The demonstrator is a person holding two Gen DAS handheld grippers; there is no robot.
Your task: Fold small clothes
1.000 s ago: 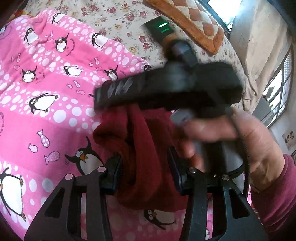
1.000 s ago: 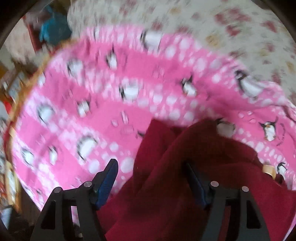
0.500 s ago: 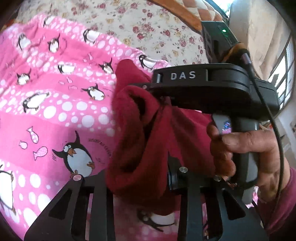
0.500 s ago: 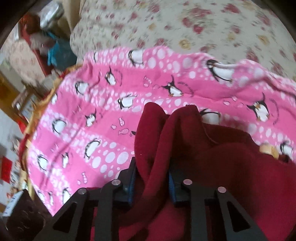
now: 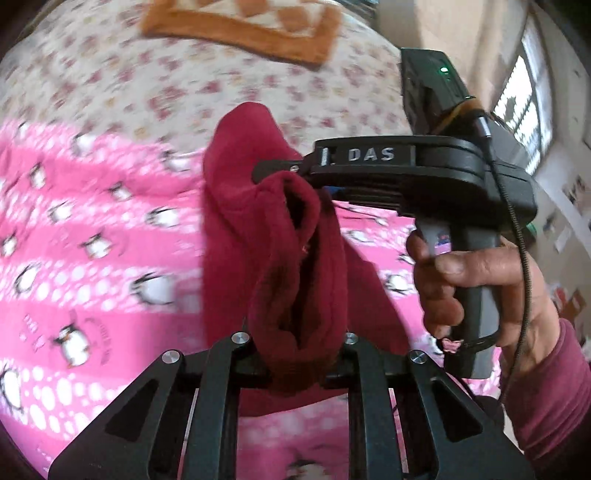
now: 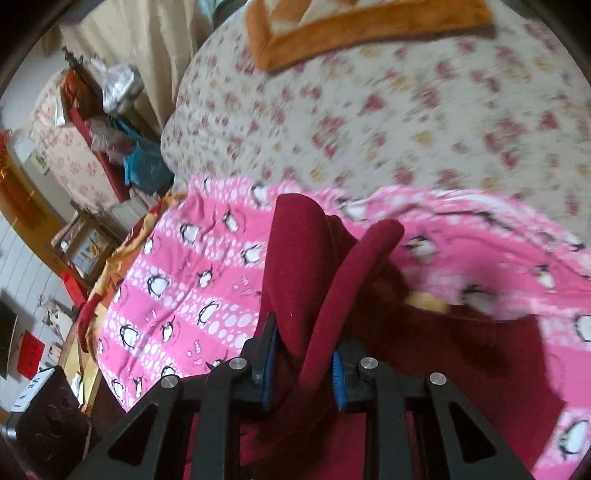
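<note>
Both grippers are clamped on the same dark red garment point(image 5: 236, 221), and both pairs of jaws are closing on it at this moment. A thick bunched fold is pinched by the left gripper point(image 5: 299, 343), low in the left wrist view, with cloth bulging up and out between the black fingers. In the right wrist view a rolled edge of the garment point(image 6: 295, 266) is squeezed between the blue pads point(image 6: 269, 369) of the right gripper point(image 6: 301, 365), and the rest is draped away to the right.

Largest in view is the flowered bedspread point(image 6: 424, 110), spread across the back of both views. On it, a pink blanket with penguins point(image 5: 92, 240) is laid out, and the garment is held up above this blanket, its lower part trailing down onto it. An orange-edged mat point(image 5: 240, 33) is seen at the far end of the bedspread.

From the left wrist camera, the right gripper point(image 5: 280, 171) is seen from the side, its tip buried in the red cloth. Its grey handle is gripped by a hand point(image 5: 480, 280) in a dark red sleeve point(image 5: 550, 391).
</note>
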